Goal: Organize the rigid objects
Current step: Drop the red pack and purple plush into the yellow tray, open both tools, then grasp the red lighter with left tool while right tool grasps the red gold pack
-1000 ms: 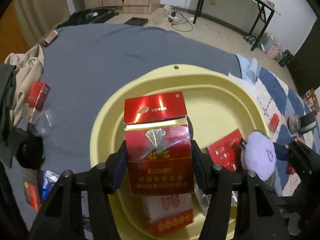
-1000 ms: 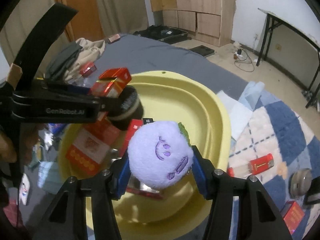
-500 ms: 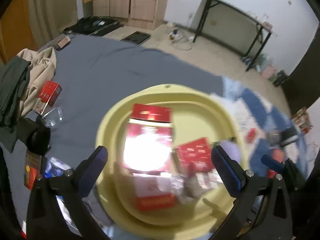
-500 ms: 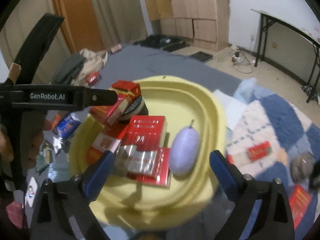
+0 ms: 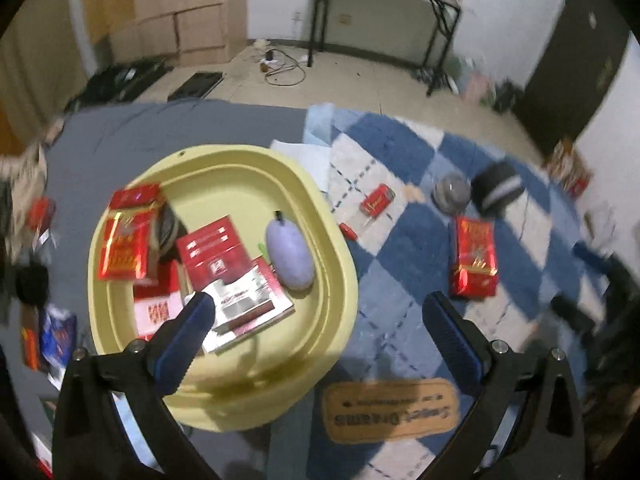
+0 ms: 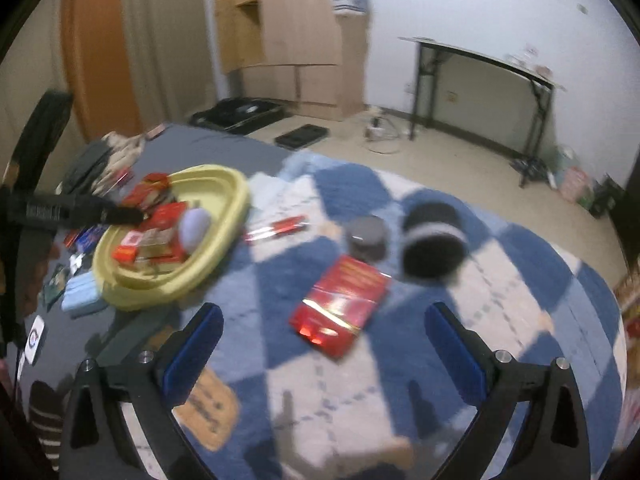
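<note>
A yellow basin on the bed holds several red boxes, among them a tall red box at its left and a red-and-white box, and a purple plush toy. My left gripper stands open and empty over the basin's near right rim. My right gripper hangs open and empty over the blue checked blanket, just in front of a flat red box. A small red box lies beside the basin.
A grey round tin and a black roll with a pale stripe lie on the blanket behind the flat red box. Clothes and more small packs lie left of the basin. A tan label patch is sewn on the blanket.
Both grippers opened: the left let the tall red box drop into the basin, the right released the purple plush there. Both then swung right, towards the checked blanket.
</note>
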Tool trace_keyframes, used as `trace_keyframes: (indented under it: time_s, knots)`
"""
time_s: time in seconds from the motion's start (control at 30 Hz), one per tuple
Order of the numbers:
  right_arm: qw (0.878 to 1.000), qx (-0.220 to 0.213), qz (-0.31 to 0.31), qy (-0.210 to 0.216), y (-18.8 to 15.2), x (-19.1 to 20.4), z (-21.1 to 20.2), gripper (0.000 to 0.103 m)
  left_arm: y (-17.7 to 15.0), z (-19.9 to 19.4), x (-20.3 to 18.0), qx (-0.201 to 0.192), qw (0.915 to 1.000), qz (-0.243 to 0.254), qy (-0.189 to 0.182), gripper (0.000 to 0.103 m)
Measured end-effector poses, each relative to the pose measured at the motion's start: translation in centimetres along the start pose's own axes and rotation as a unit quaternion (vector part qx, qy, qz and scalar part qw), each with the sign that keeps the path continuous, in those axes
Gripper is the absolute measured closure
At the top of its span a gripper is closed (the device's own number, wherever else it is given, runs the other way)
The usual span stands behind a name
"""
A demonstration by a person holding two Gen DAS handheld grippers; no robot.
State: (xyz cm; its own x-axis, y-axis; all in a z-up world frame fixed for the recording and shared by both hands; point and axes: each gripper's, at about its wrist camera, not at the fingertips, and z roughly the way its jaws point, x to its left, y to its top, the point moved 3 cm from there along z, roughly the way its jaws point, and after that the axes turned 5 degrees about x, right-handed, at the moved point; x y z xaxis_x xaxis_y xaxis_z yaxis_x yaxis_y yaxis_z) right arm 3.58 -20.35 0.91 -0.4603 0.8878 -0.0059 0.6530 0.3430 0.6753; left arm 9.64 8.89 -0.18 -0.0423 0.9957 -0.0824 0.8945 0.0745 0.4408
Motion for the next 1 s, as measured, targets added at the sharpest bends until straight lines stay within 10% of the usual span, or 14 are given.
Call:
trace_keyframes:
  time_s: [0.2,0.43,0.63,0.8,1.0]
  knots:
    - [0.993,0.044,0.099,-0.042,-1.3,-1.9,2.3,0.000,3.7,3.9,-3.7,0.037,0.9937,0.104,0.019,0.000]
    - [0.985,0.050,0.153,-0.057,0.0,0.5,7.0,0.002,7.9,10.1,-7.4,0.093,0.9656,0.237,0.054,0.005]
    - [0.983,0.060,0.168,-0.045,0.1,0.6,10.2,0.002,8.4,14.4,-8.2,0.129,0.9573,0.255,0.044,0.017]
    - [0.989,0.075,0.116,-0.060,0.0,0.6,12.4,0.008,8.0,15.8,-7.6,0.151,0.9662,0.207,0.031,0.034]
    - [0.993,0.074,0.056,-0.068,-0.1,2.4,12.4,0.037,5.7,14.4,-8.1,0.158,0.9708,0.180,0.011,0.070]
